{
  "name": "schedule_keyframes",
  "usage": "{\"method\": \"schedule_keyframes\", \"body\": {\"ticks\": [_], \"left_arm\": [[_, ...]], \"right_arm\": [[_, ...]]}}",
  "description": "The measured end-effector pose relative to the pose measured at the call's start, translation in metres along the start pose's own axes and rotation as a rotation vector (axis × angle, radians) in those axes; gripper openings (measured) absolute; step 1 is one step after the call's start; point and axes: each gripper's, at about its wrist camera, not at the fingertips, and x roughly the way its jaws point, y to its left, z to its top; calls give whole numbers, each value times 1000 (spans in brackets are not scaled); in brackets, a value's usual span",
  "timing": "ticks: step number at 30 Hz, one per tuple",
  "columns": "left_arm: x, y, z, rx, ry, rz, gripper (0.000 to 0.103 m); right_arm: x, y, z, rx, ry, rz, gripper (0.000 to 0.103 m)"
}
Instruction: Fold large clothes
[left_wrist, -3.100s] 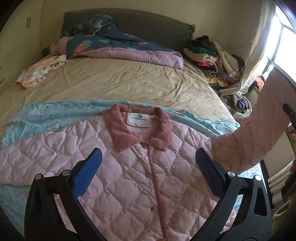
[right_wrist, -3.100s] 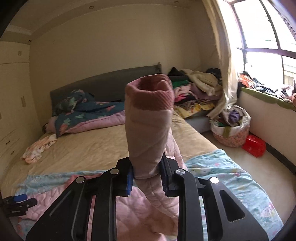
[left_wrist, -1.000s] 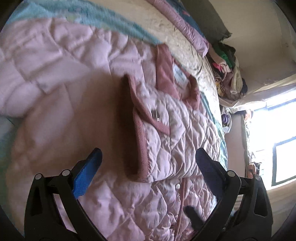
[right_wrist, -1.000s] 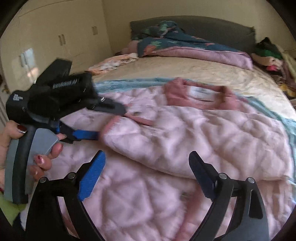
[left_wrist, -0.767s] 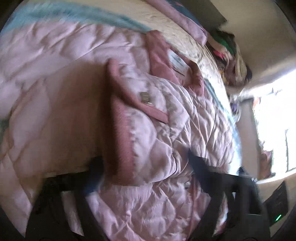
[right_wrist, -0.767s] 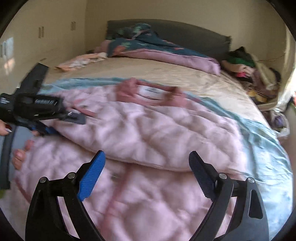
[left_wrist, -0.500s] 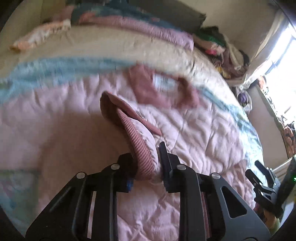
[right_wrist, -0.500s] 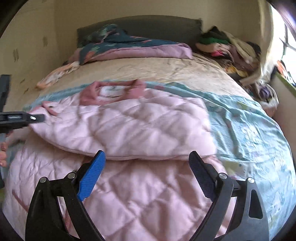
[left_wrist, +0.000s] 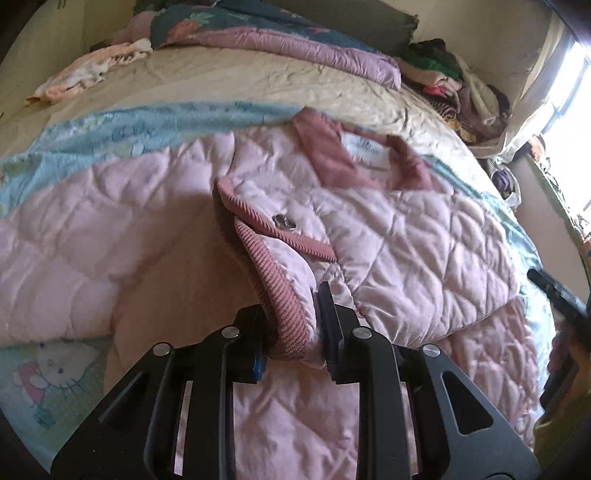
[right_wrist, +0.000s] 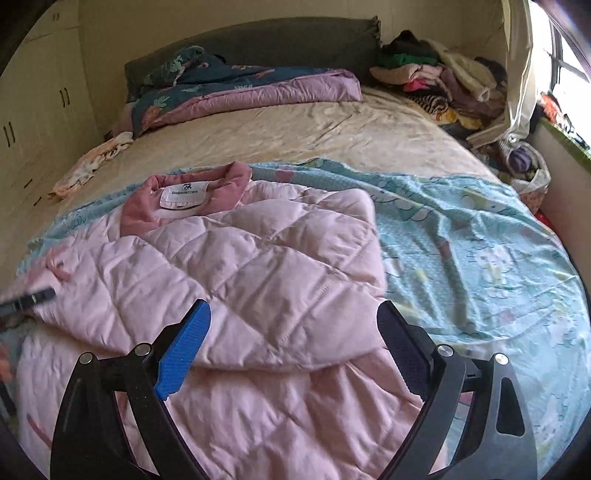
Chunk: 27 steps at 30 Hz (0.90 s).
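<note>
Sleeve fold: left gripper (left_wrist: 291, 328) pinches the ribbed cuff (left_wrist: 280, 291).
Keep the pinch firm; right gripper (right_wrist: 291, 350) hangs spread over the jacket (right_wrist: 258, 280).

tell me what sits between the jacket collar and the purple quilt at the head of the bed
In the right wrist view, a strip of light blue cartoon blanket, then bare beige sheet lie between the collar and the purple quilt.

Pale pink quilted jacket (right_wrist: 258, 266) with rose ribbed cuff (left_wrist: 288, 317), light blue cartoon-print blanket (right_wrist: 480, 258), beige sheet (right_wrist: 295, 133)
</note>
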Motion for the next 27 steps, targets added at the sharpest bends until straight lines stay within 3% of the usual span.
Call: {"method": "schedule_keyframes", "body": {"ticks": [10,16,21,27], "left_arm": [[6,4,-7,-1,8,2,16],[12,5,-8,-10,18,-11,17],[16,5,-10,-11,24,-16,18],[8,5,-10,-33,13,9,32]], "right_arm": [[38,12,16,-4,71,47,91],[77,-2,4,0,165,-14,91],[91,-8,-3,19,186,-18,94],[85,-6,-3,37,173,-27,94]]}}
